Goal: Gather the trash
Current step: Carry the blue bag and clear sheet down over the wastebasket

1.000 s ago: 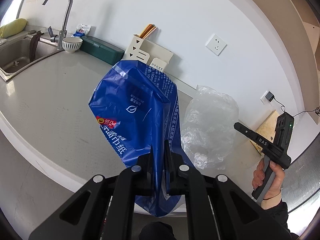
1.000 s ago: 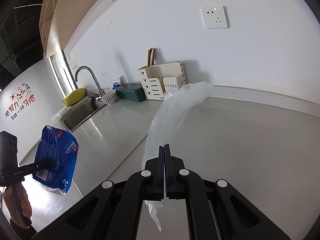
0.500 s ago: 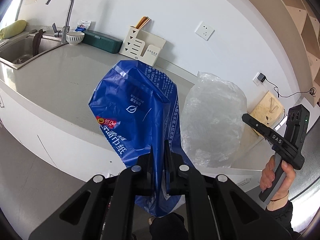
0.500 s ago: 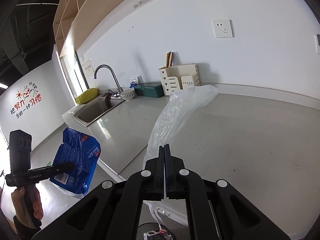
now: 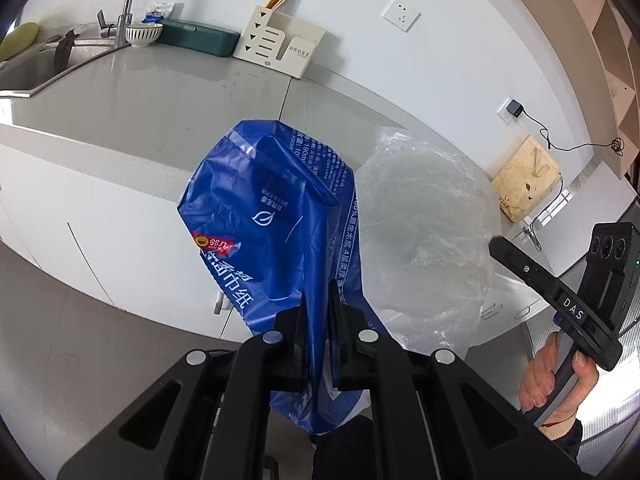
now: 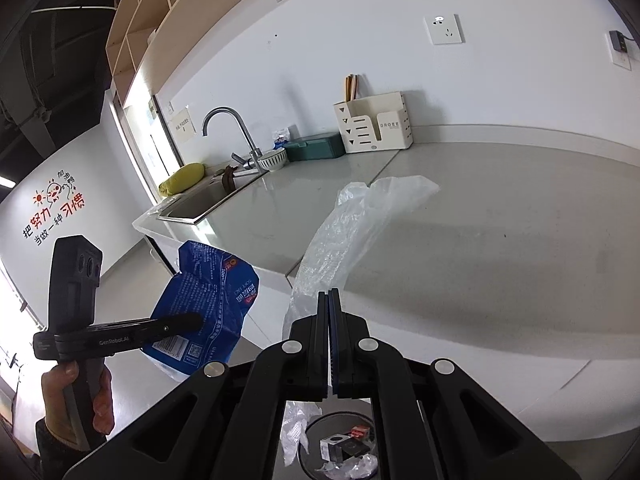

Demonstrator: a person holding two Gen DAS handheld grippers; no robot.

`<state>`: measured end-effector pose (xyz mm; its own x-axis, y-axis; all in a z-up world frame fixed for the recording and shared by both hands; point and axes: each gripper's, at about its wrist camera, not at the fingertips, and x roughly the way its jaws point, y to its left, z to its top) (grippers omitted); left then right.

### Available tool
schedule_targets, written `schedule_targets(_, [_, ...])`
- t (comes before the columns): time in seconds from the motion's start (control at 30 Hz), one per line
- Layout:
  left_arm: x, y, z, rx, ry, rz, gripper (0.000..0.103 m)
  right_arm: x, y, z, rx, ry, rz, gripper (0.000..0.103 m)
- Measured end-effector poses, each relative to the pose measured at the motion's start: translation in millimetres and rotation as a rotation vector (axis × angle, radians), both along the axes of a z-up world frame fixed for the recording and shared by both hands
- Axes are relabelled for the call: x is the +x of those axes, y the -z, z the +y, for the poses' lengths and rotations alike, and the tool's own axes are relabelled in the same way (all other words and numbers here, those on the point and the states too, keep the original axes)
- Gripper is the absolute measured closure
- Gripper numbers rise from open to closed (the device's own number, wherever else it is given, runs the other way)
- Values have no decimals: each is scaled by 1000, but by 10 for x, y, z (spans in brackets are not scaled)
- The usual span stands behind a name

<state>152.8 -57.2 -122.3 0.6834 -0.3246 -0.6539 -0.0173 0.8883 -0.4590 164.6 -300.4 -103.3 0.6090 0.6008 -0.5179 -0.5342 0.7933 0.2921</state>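
My left gripper is shut on a crumpled blue tissue-pack wrapper, held in the air off the counter's front edge; it also shows in the right wrist view. My right gripper is shut on a clear plastic bag, which hangs beside the blue wrapper in the left wrist view. Below the right gripper is a round trash bin holding scraps.
A grey counter runs along the white wall, with white cabinet fronts below. On it stand a sink with faucet, a bowl, a green box, a cream utensil holder and a wooden board.
Both grippers have pulled back and down from the counter with their trash. The counter edge and cabinets now lie ahead, and the trash bin has come into view under the right gripper.
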Motion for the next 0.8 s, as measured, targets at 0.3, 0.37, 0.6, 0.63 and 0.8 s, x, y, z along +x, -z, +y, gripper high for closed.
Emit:
schedule_targets(0.3, [-46, 551, 89, 27, 69, 79, 95, -247, 568, 190, -4, 33, 93, 98])
schedule_targets(0.37, [-30, 718, 119, 32, 83, 98, 95, -266, 725, 251, -17, 42, 110, 98])
schedule_targets(0.6, [78, 1352, 174, 42, 133, 169, 95, -304, 1337, 449, -44, 40, 197, 97])
schedule_targets(0.63, [90, 1426, 174, 40, 140, 174, 95, -306, 1408, 472, -48, 44, 205, 98])
schedule_targets(0.8, [160, 1860, 114, 75, 169, 207, 95, -308, 1872, 601, -77, 39, 269, 97])
